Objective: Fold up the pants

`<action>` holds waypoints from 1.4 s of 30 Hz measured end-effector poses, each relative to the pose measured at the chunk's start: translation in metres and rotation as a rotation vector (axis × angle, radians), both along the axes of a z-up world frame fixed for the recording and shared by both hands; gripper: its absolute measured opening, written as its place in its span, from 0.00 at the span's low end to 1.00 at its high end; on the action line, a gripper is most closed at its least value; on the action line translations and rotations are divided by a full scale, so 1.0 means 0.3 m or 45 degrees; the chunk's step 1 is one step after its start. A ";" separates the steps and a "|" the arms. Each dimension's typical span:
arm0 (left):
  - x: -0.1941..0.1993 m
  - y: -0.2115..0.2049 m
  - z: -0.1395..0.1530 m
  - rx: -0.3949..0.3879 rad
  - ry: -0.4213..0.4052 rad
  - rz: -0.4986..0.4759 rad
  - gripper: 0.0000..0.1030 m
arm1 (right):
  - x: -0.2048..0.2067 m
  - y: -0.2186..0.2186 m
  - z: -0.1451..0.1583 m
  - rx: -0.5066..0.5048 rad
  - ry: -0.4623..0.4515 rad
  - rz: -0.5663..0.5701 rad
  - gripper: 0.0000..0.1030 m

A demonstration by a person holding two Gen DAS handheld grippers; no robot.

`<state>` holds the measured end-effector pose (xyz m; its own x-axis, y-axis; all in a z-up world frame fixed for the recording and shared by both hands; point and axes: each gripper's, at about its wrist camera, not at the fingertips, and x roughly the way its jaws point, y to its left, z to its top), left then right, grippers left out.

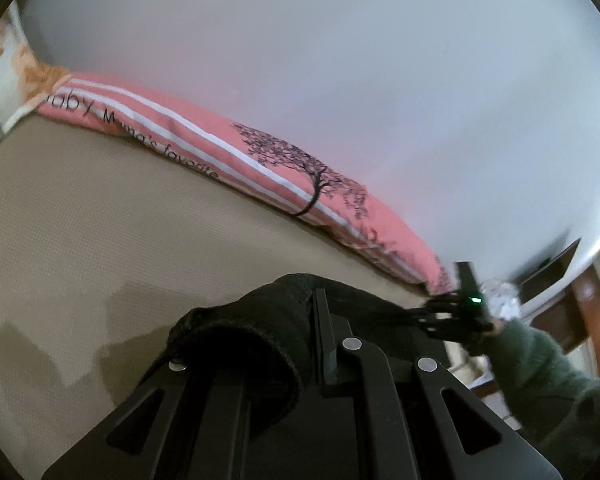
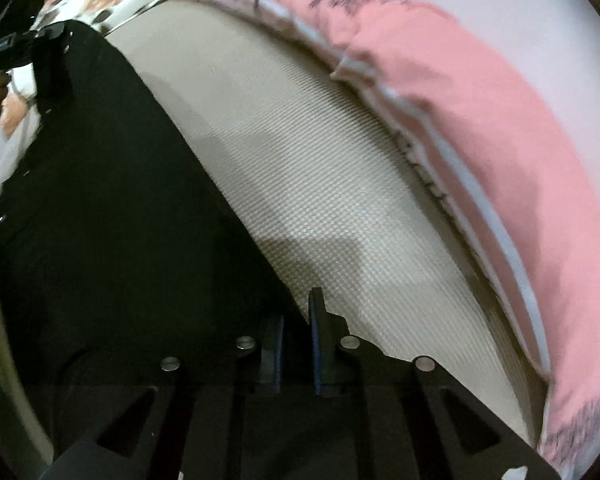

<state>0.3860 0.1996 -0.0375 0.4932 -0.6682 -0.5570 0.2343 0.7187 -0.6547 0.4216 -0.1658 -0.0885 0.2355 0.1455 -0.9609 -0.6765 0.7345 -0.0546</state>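
Black pants [image 1: 244, 344] clamped in left gripper [image 1: 284, 344], right gripper [image 2: 296, 340].

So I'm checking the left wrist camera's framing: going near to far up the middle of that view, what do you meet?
Left gripper, shut on the black pants → beige mattress cover → pink pillow with the tree print → white wall.
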 end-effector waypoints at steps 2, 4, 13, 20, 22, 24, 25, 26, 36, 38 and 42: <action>0.038 -0.011 -0.008 0.056 0.003 -0.012 0.08 | -0.036 0.012 0.006 -0.014 -0.072 -0.074 0.07; 0.055 -0.023 -0.029 0.113 0.007 -0.033 0.08 | -0.069 0.024 0.012 -0.037 -0.129 -0.155 0.07; 0.002 -0.008 -0.052 0.166 -0.047 -0.089 0.08 | -0.231 0.070 0.128 -0.070 -0.307 -0.317 0.05; -0.158 0.018 0.059 0.146 -0.106 -0.199 0.09 | -0.394 -0.022 0.245 -0.041 -0.366 -0.371 0.05; -0.216 0.022 0.089 0.167 -0.118 -0.240 0.10 | -0.477 -0.031 0.253 -0.034 -0.362 -0.388 0.05; -0.280 0.029 0.110 0.194 -0.120 -0.281 0.12 | -0.546 -0.033 0.249 -0.014 -0.331 -0.397 0.05; -0.316 0.032 0.118 0.209 -0.115 -0.302 0.12 | -0.571 -0.033 0.245 -0.008 -0.318 -0.399 0.05; -0.352 0.036 0.122 0.228 -0.109 -0.316 0.13 | -0.613 -0.034 0.241 -0.007 -0.300 -0.396 0.05; -0.608 0.074 0.014 0.354 0.029 -0.362 0.18 | -0.875 -0.013 0.124 0.038 -0.172 -0.405 0.04; -0.640 0.071 -0.026 0.404 0.064 -0.384 0.19 | -0.901 -0.007 0.095 0.040 -0.145 -0.406 0.05; -0.692 0.056 -0.085 0.510 0.110 -0.425 0.20 | -0.951 0.020 0.025 -0.002 -0.095 -0.358 0.05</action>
